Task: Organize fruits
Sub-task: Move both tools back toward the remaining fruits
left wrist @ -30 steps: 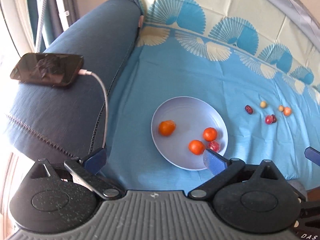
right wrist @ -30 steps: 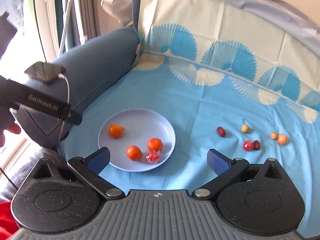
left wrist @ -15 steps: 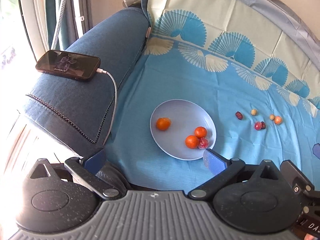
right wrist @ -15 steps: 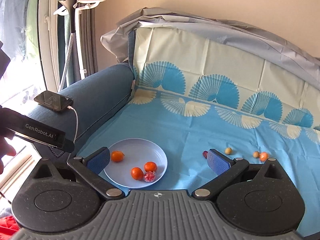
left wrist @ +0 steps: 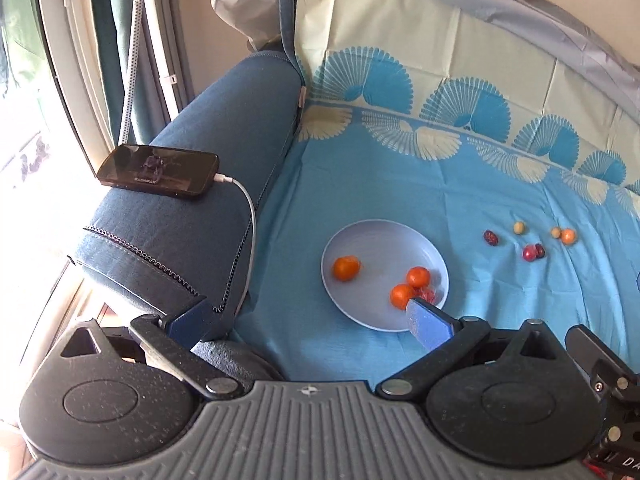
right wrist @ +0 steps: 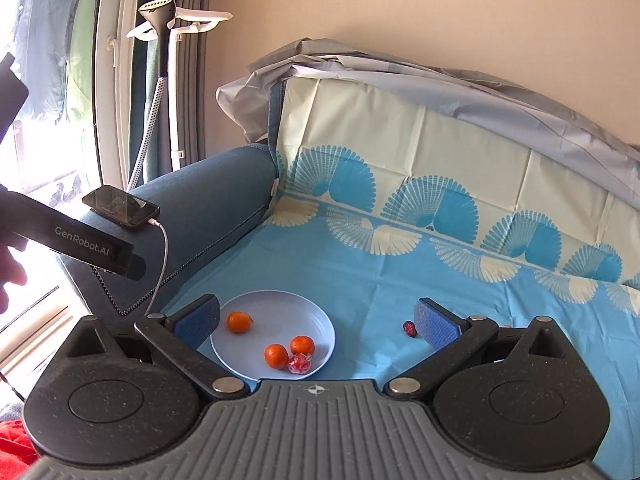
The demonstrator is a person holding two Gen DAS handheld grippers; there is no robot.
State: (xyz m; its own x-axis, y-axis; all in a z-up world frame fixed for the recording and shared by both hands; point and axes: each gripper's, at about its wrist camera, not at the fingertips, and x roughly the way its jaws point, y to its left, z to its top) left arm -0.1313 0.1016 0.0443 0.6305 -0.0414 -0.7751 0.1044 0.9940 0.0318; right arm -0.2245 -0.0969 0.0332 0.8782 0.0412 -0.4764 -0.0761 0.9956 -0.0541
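Note:
A pale blue plate (left wrist: 384,240) lies on the blue cloth and holds three small oranges (left wrist: 346,268) and a red wrapped fruit (left wrist: 429,294). It also shows in the right wrist view (right wrist: 280,308) with the oranges (right wrist: 239,321). Several small red, yellow and orange fruits (left wrist: 528,253) lie on the cloth right of the plate; one dark red one (right wrist: 409,328) shows in the right wrist view. My left gripper (left wrist: 308,316) is open and empty, held back above the plate's near side. My right gripper (right wrist: 318,318) is open and empty, above and behind the plate.
A phone (left wrist: 158,170) on a white charging cable lies on the blue sofa arm (left wrist: 224,148) at left. The patterned cloth (left wrist: 440,168) covers seat and backrest. A garment steamer stand (right wrist: 164,80) and curtains stand by the window. The left gripper's body (right wrist: 72,238) reaches in at left.
Both grippers have pulled back and up from the plate, so it looks smaller and lower. The fruits have not moved. Both stay open.

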